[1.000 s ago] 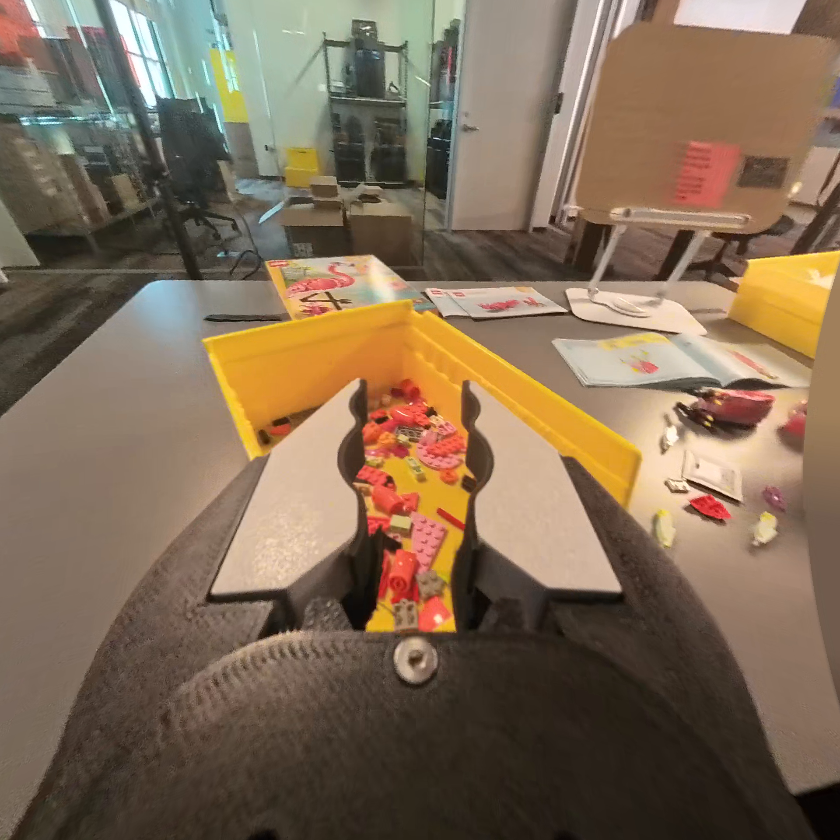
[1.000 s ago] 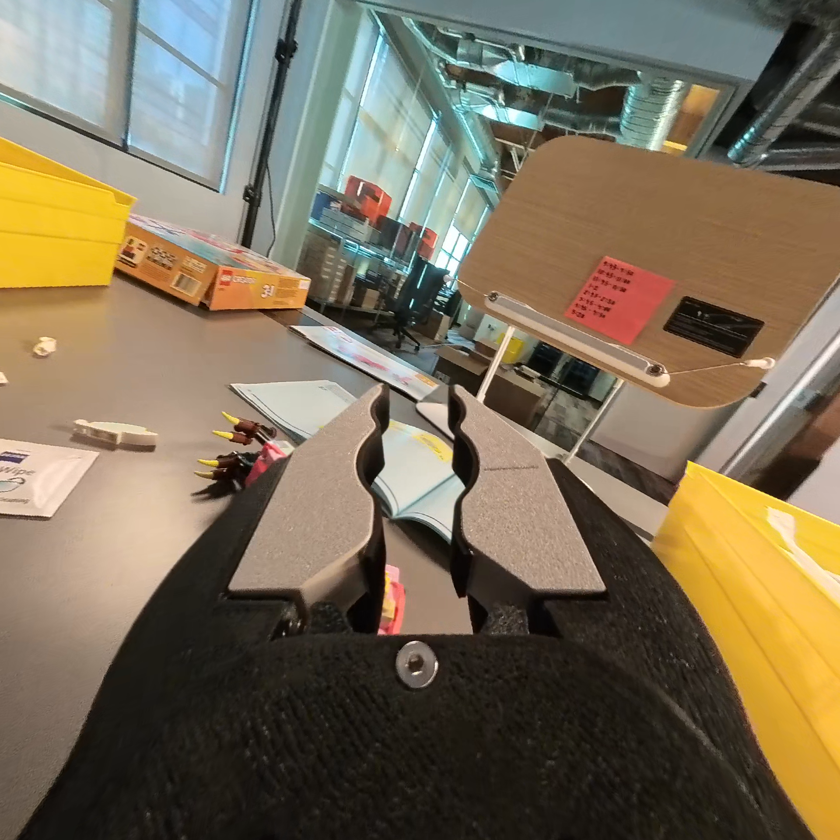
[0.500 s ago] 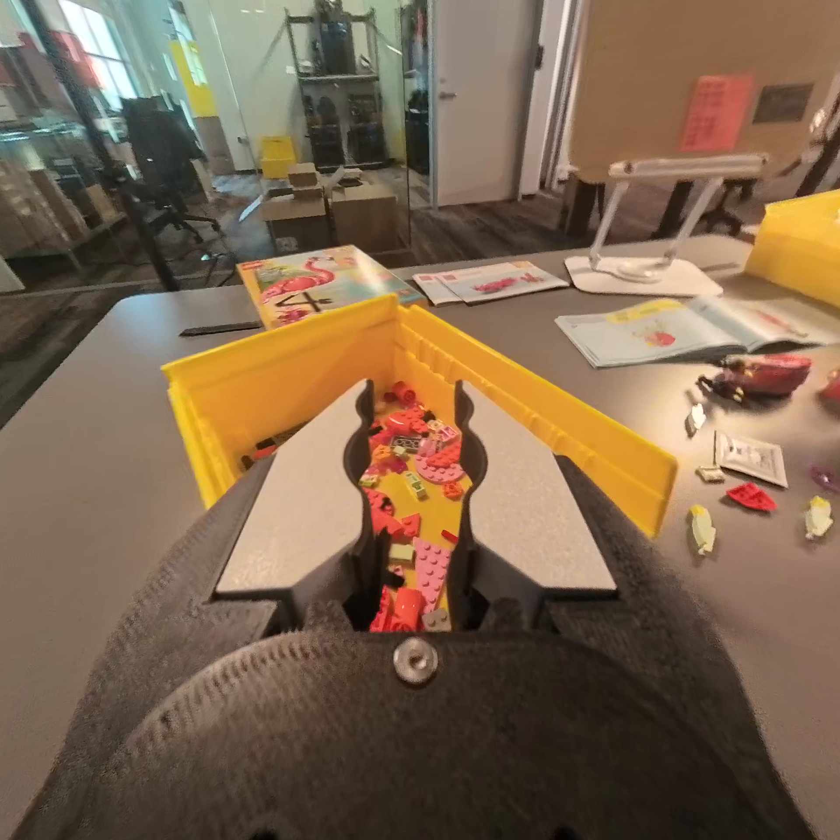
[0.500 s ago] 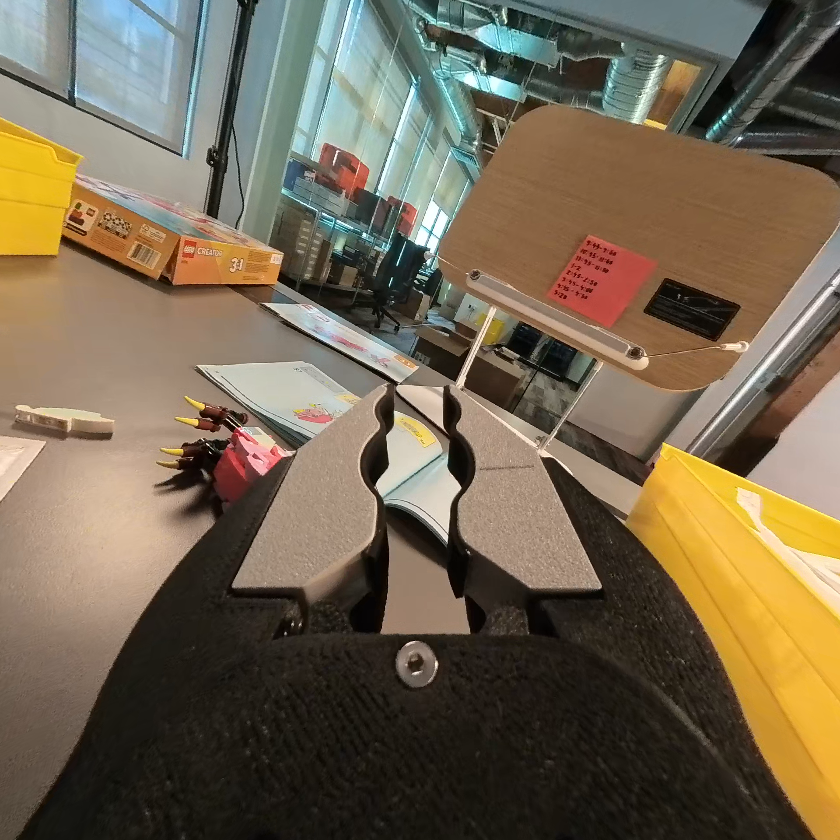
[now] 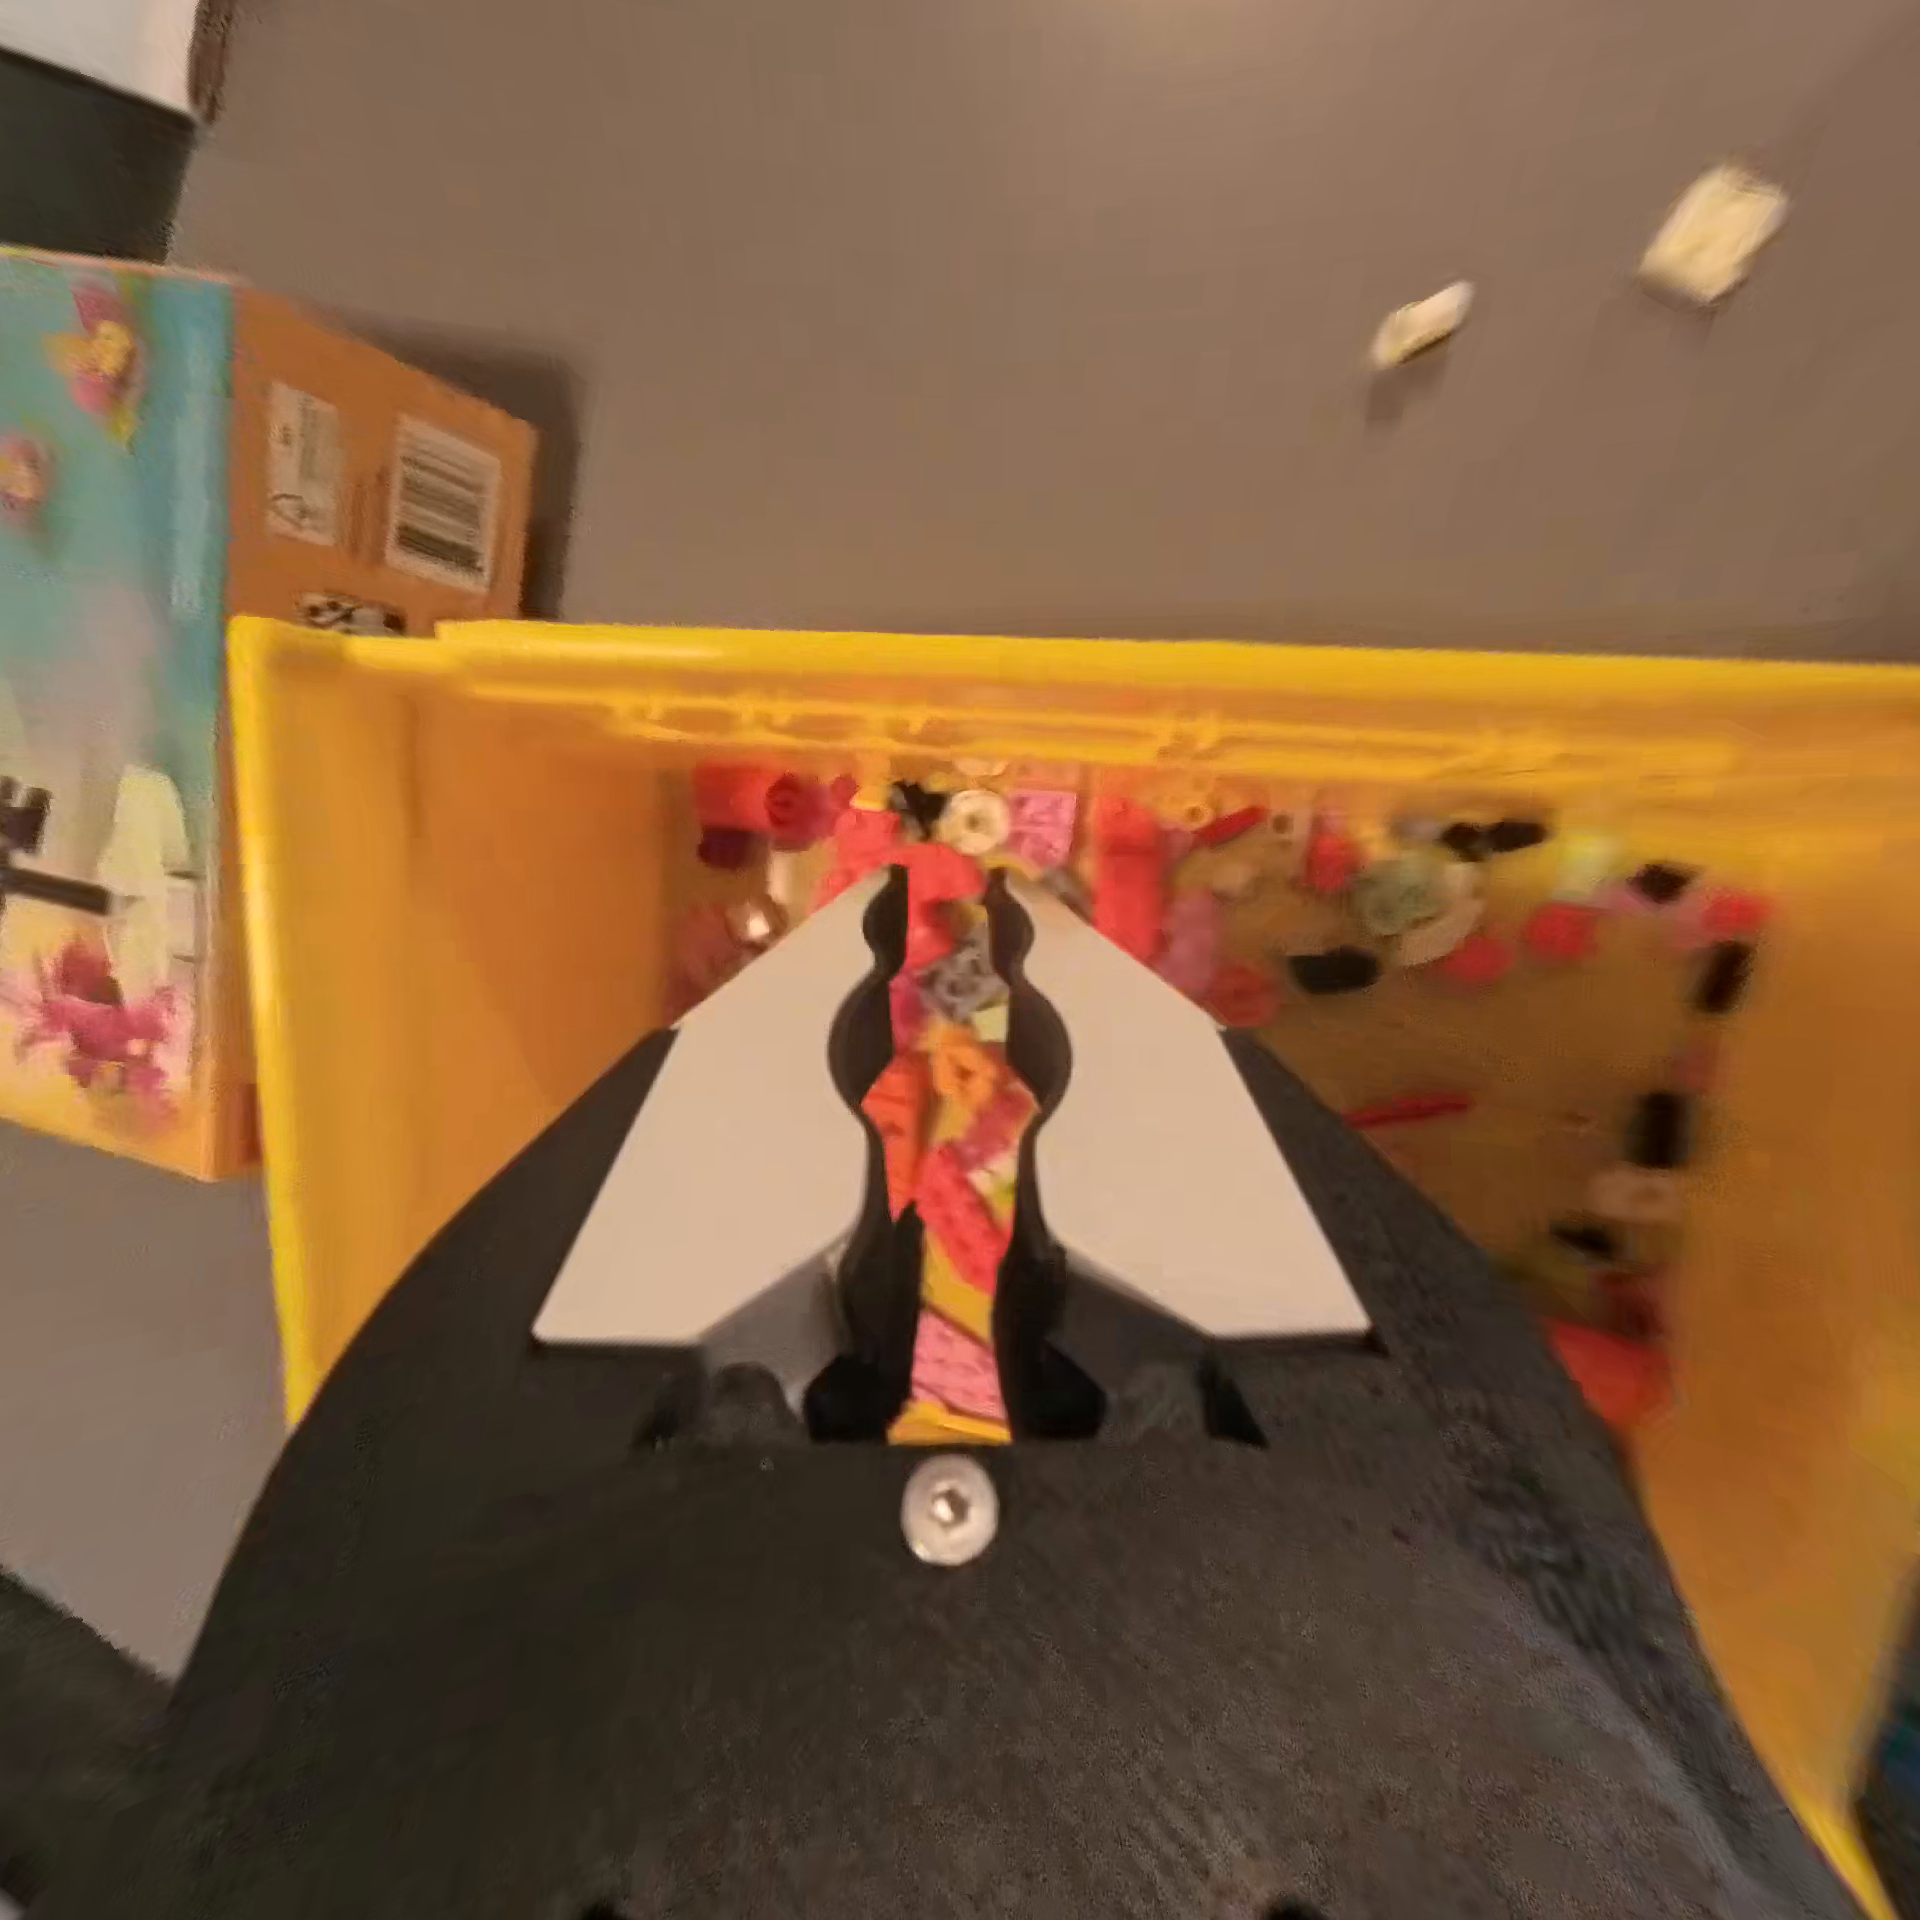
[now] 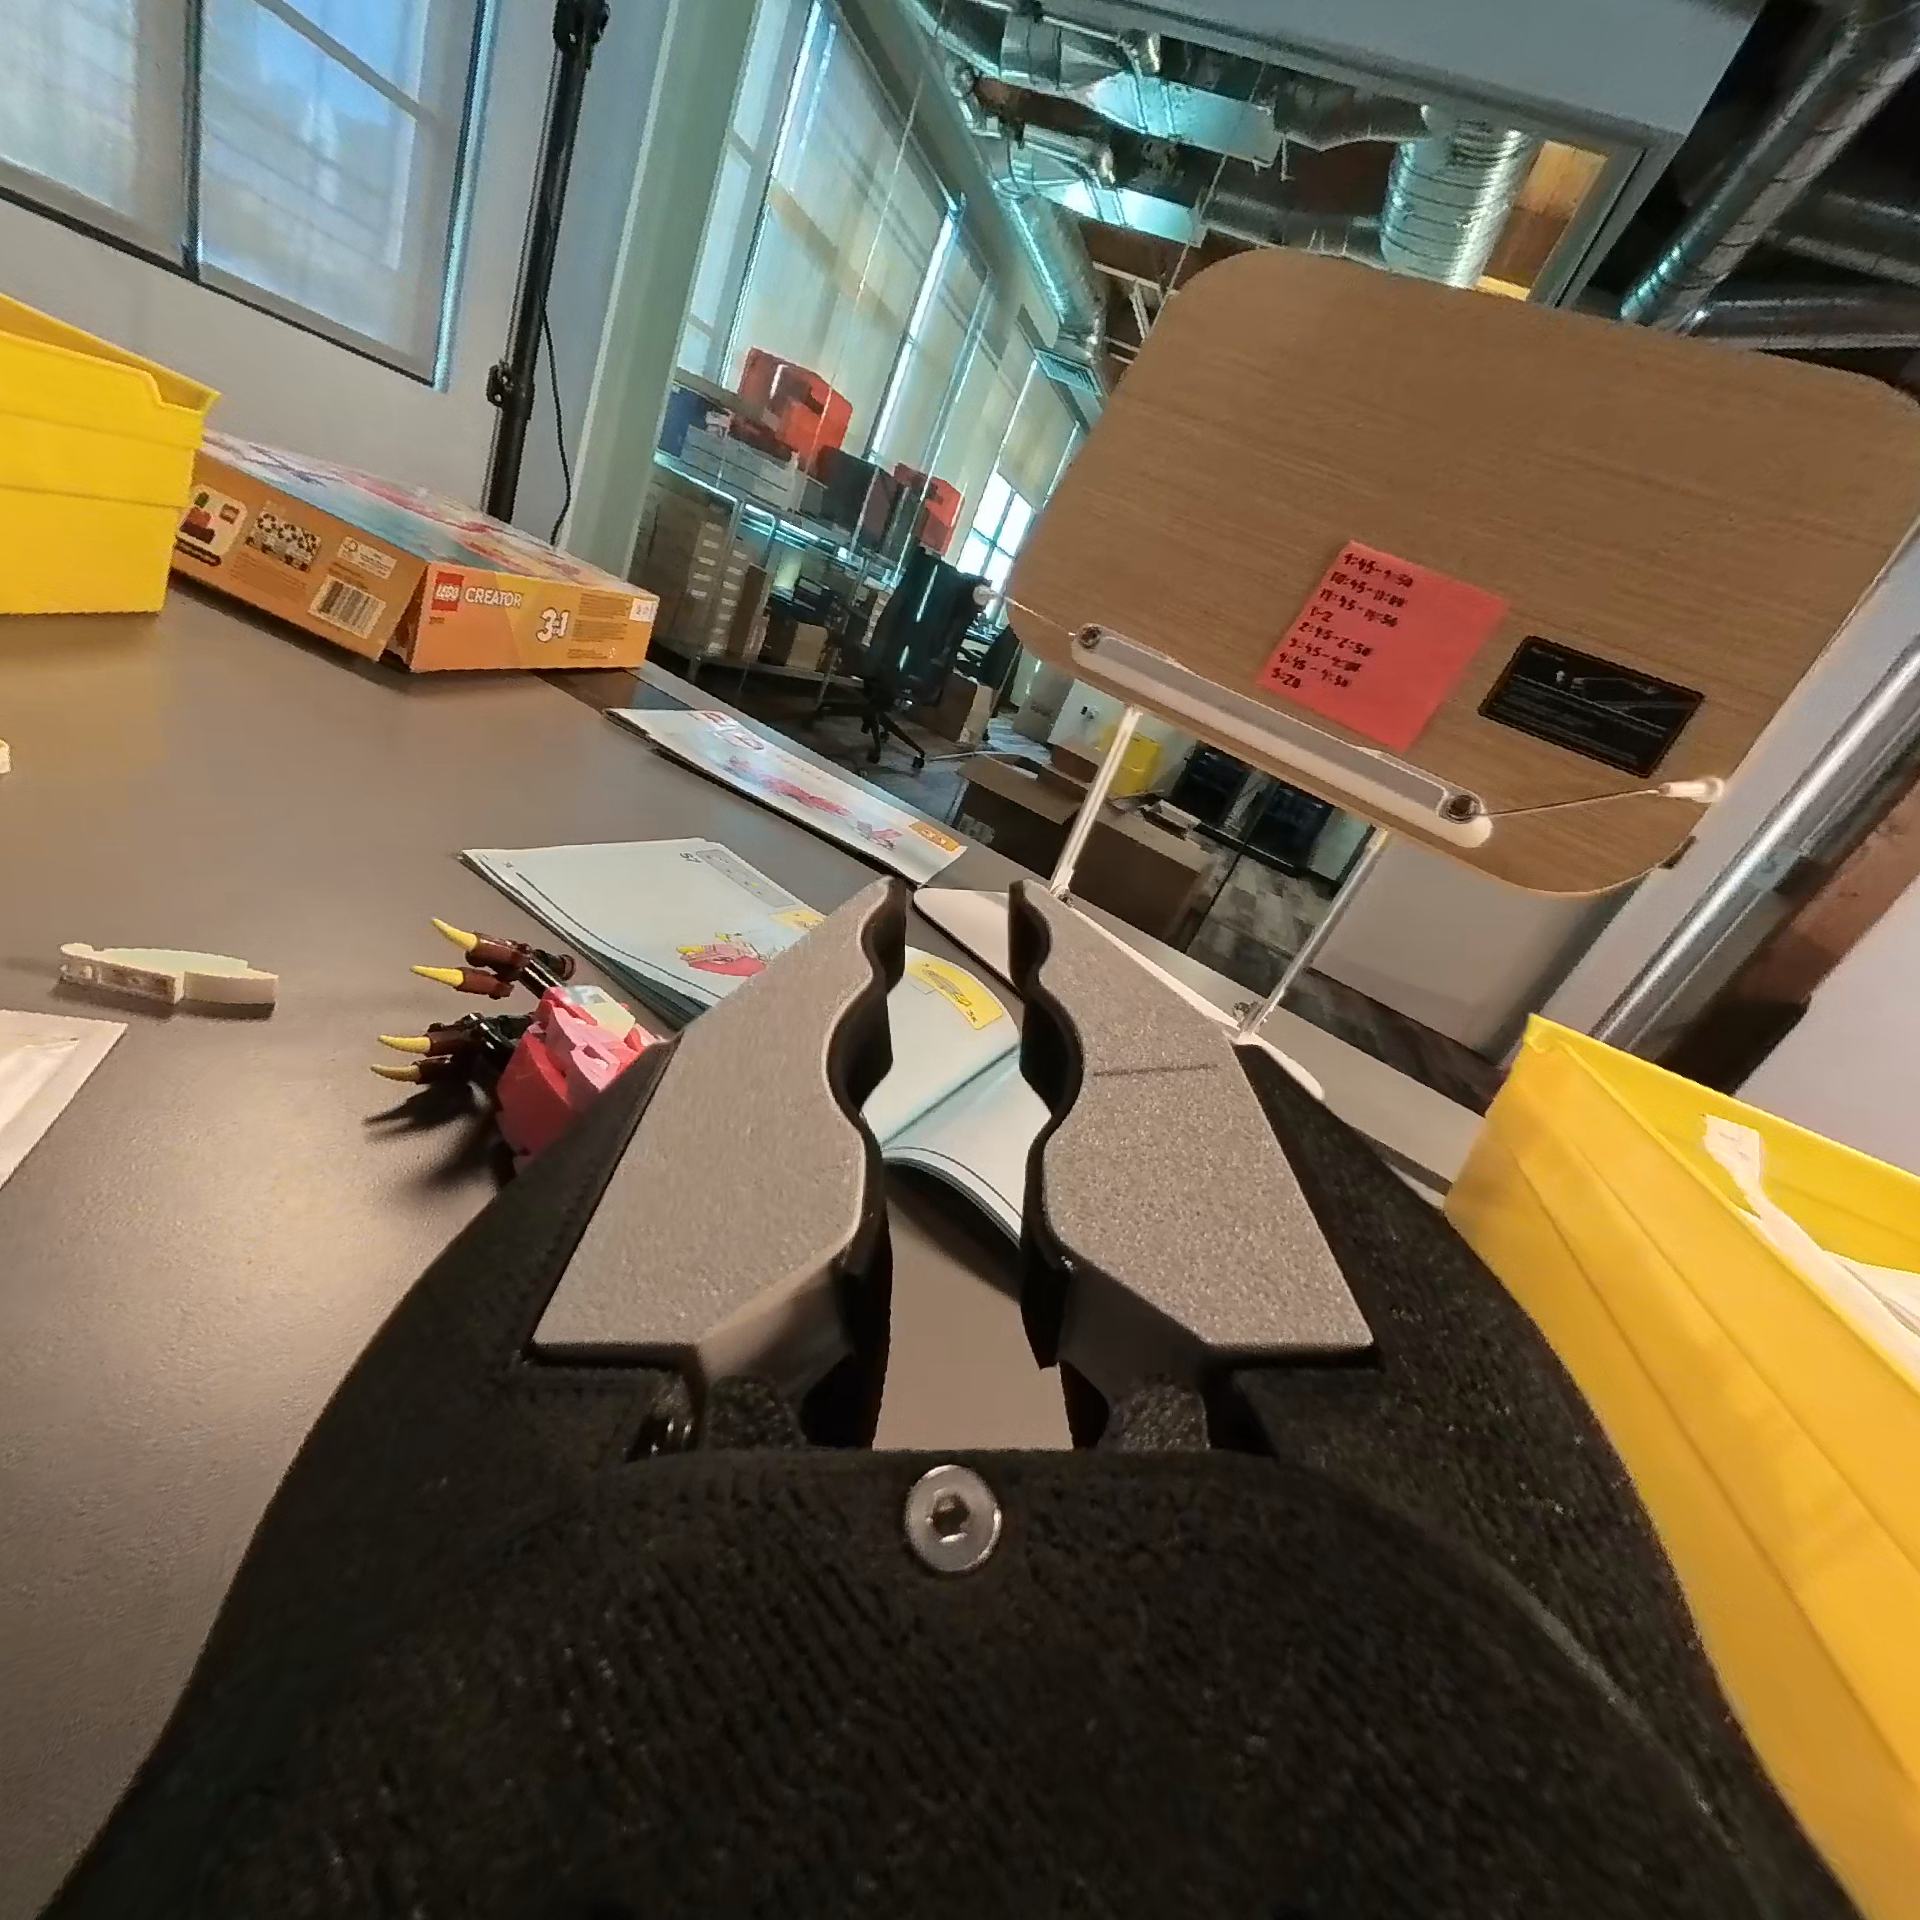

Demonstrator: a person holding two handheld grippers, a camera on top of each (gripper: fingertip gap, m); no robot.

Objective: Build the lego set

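The left tool [image 5: 940,883], jaws narrow, reached down into a yellow bin [image 5: 436,935] over a heap of red, pink and grey toy bricks [image 5: 1143,894]; a red brick [image 5: 935,868] sat at its fingertips, though blur hid whether the pads pressed it. A printed toy box [image 5: 208,582] lay at the upper left. The right tool [image 6: 956,904] hovered low over the grey bench [image 6: 260,1195], jaws narrow with nothing between them. At its left stood a pink clawed brick model [image 6: 551,1060], beyond it an open instruction booklet [image 6: 665,914], then a wooden book stand [image 6: 1455,499] at upper right.
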